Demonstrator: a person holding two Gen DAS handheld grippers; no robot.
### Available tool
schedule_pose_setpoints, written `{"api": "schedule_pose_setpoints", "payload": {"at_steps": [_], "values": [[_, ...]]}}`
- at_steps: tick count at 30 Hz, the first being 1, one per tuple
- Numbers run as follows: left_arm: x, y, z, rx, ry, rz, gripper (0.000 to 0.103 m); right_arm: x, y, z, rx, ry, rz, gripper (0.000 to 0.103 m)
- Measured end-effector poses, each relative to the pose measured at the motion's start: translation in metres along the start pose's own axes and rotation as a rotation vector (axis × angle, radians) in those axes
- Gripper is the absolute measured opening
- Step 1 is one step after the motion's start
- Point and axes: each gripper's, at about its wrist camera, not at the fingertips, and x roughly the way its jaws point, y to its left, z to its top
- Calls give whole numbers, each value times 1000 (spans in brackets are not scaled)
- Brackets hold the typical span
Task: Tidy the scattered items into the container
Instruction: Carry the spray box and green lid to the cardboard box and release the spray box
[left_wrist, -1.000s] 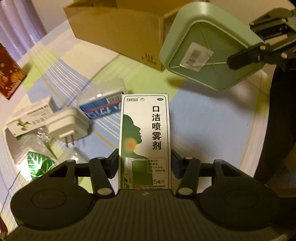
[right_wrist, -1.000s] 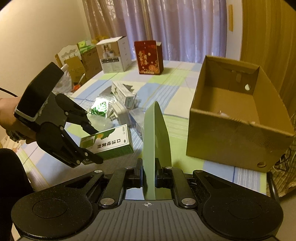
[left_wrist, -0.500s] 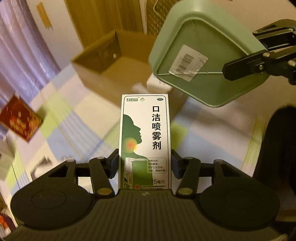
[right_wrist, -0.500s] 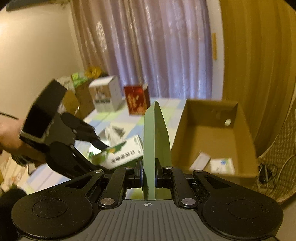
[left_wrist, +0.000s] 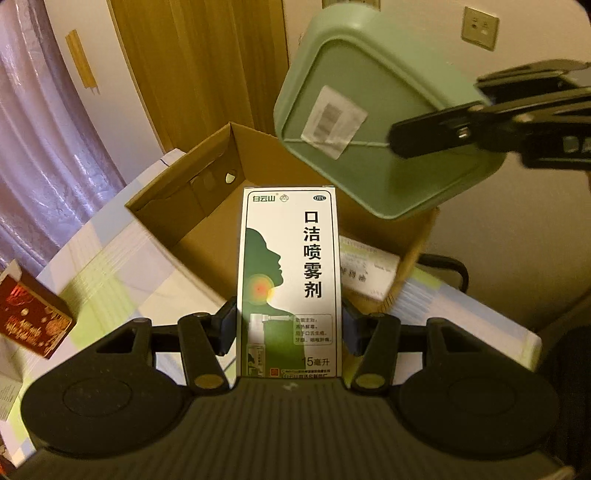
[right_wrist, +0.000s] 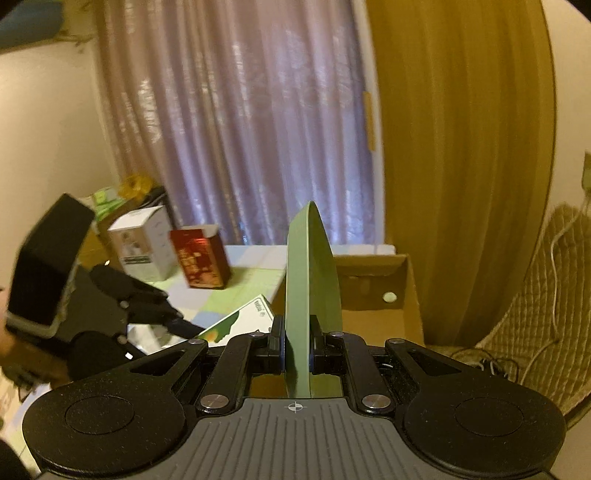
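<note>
A: Our left gripper is pinching the throat spray box by its two long sides near the bottom end, and the box stands up out of the jaws over the open cardboard box.

B: Glossy printed card, sharp-edged and rectangular. We'd judge it light and a bit crushable, so we should squeeze the narrow sides where the folds stiffen it.

A: Our right gripper is clamped on the green plastic tray, gripping the flat base edge-on.

B: That one looks rigid: smooth moulded plastic with rounded corners, a raised rim and a barcode sticker underneath. We think it's slippery, and held near one edge it may swing. It hangs above the carton's far side.

A: A white medicine packet already lies inside.
</note>
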Motion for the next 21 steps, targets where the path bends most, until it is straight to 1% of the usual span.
{"api": "schedule_pose_setpoints", "payload": {"at_steps": [5,9,14,21], "values": [[35,4,13,-12,24,-5,50,33,-34,-3,49,37,-29,12],[60,1,18,30,46,5,50,49,-53,-9,90,60,-28,12],[77,-1,26,61,50,0,50,58,-65,-18,109,70,-29,12],[96,-4,33,120,44,25,51,68,-78,-23,154,74,-38,12]]}}
